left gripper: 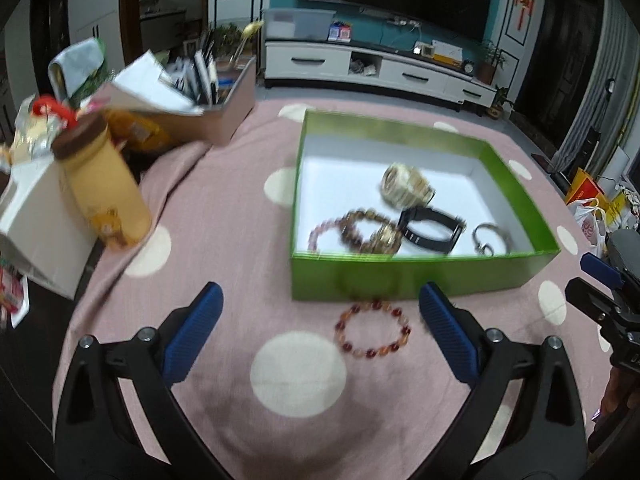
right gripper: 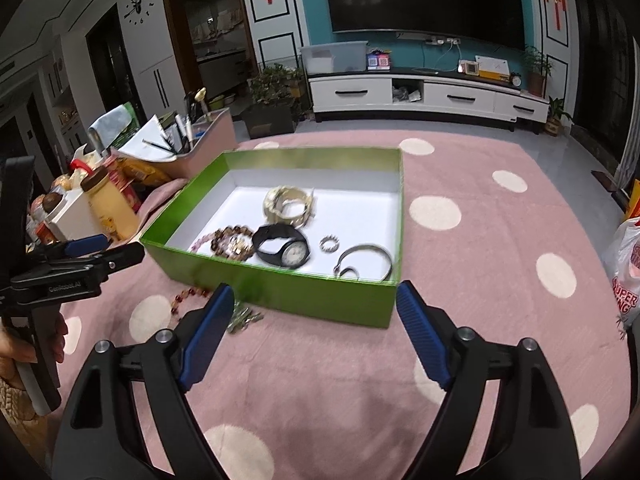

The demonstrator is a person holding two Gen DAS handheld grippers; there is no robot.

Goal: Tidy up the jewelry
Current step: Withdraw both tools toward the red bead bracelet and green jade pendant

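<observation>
A red bead bracelet point(left gripper: 347, 346) lies on the pink dotted cloth just in front of the green box point(left gripper: 400, 278). My left gripper point(left gripper: 320, 292) hangs open over it, one blue finger on either side and nothing between the pads. The box holds a gold watch point(left gripper: 406, 186), a black watch point(right gripper: 282, 250), brown and pink bead bracelets point(right gripper: 232, 240), a small silver ring point(right gripper: 329, 245) and a silver bangle point(right gripper: 366, 264). My right gripper point(right gripper: 314, 292) is open and empty before the box's front wall point(right gripper: 280, 292). A small metallic piece point(right gripper: 242, 318) lies beside its left finger.
At the left stand a yellow bottle with a brown cap point(left gripper: 104, 192), a white carton point(left gripper: 36, 232) and a pink box of pens and papers point(left gripper: 208, 120). A plastic bag point(right gripper: 628, 264) sits beyond the cloth's right edge. A hand holds the left gripper point(right gripper: 120, 248).
</observation>
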